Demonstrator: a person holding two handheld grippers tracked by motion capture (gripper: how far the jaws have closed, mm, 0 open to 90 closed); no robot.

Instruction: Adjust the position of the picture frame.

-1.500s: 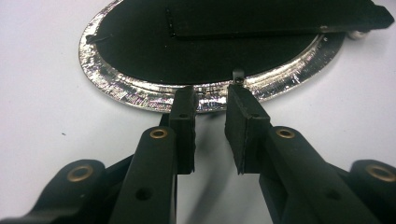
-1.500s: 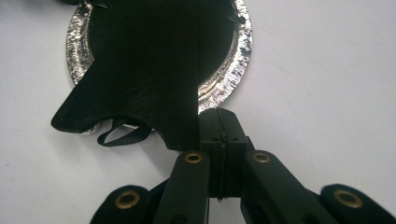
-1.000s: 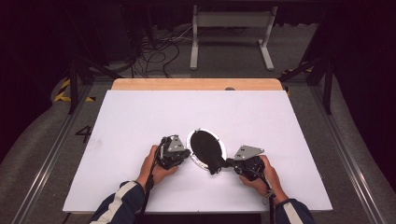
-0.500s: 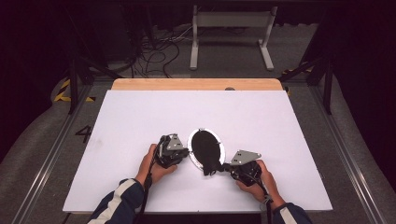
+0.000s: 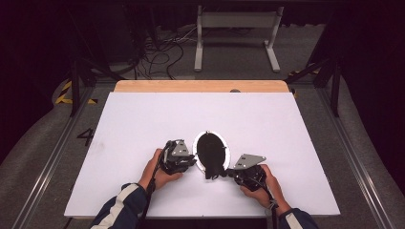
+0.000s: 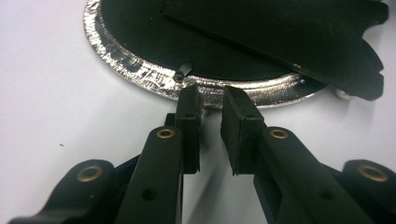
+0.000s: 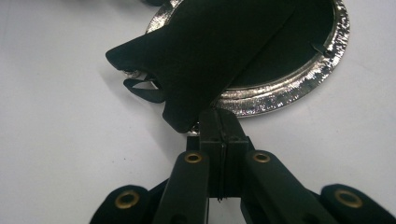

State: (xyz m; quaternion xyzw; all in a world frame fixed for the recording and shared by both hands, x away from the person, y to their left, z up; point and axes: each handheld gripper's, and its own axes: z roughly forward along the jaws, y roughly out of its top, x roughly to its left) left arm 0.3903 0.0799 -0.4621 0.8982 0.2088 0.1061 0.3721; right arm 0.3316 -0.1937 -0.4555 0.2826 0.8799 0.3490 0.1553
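Note:
An oval silver picture frame (image 5: 195, 143) lies face down on the white table, its black backing up. Its black stand flap (image 5: 213, 168) sticks out over the near rim. My left gripper (image 5: 192, 160) rests at the frame's left rim (image 6: 140, 70). Its jaws (image 6: 211, 95) have just been opening and stand a little apart with nothing between them, just short of the rim, near a small black turn clip (image 6: 183, 71). My right gripper (image 5: 228, 172) is shut on the corner of the raised stand flap (image 7: 210, 51), tips (image 7: 219, 116) beside the frame's rim (image 7: 299, 79).
The white table board (image 5: 143, 119) has a wooden strip (image 5: 200, 86) along its far edge. Metal rails run down both sides. Behind it are floor cables (image 5: 162, 57) and a grey metal stand (image 5: 236, 28).
The right hand has slid slightly toward the table's near edge with the stand flap. The left hand has kept its place at the rim.

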